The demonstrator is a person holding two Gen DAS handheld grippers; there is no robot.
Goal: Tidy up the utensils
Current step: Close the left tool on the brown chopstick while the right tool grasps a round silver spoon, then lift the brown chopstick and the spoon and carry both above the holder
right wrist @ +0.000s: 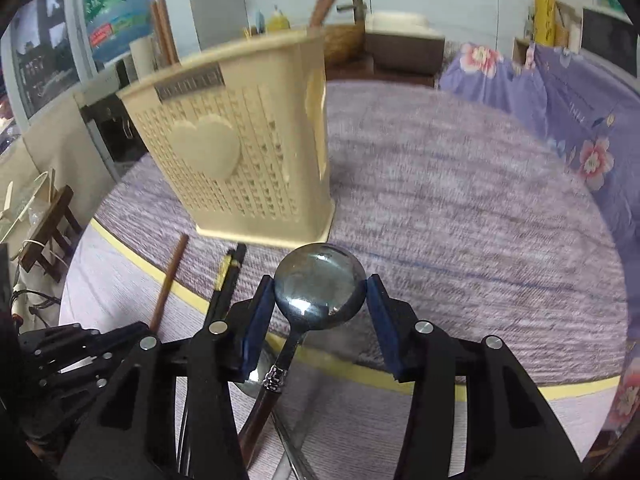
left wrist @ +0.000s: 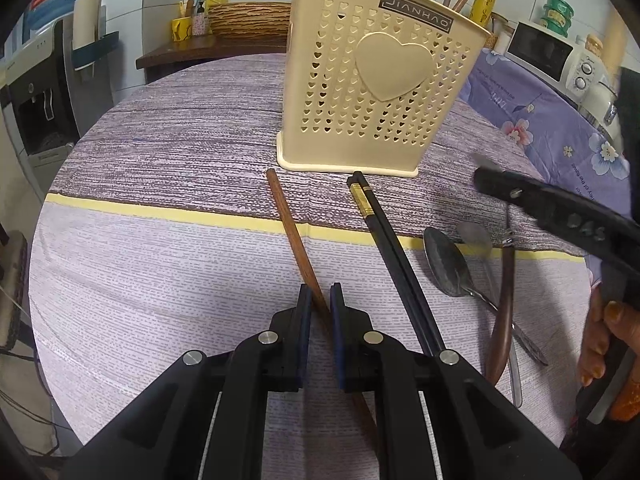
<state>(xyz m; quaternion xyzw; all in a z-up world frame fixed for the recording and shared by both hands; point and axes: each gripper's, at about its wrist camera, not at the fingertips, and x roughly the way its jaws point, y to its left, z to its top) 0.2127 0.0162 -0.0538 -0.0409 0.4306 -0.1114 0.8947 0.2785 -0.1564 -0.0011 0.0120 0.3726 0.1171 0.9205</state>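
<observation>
Behind everything, your room [left wrist: 120,8] is a crowded kitchen corner: a microwave [left wrist: 556,56] to the right, a woven basket [left wrist: 248,20] and small cups on a dark shelf at the back. Under the work lies the counter [left wrist: 160,280], round and covered with a lilac cloth crossed by a yellow band.

At its centre stands the cream utensil holder [left wrist: 376,80], upright, perforated with hearts, with a few brown sticks already poking out of its top. It is straight ahead of both tools.

Your left gripper [left wrist: 320,300] is lower and nearer to the brown chopstick [left wrist: 292,232], whose long axis runs from between the jaws toward the holder's base. The jaws stand spread on either side of it, not yet pinching. A black chopstick pair [left wrist: 384,232] lies just beside it, and another spoon [left wrist: 446,264] further right.

Your right gripper [right wrist: 320,292] carries a metal spoon [right wrist: 320,284], bowl forward and handle trailing back beneath. Its jaws pinch the bowl's edges, raised off the cloth, just short of the holder's near corner.
</observation>
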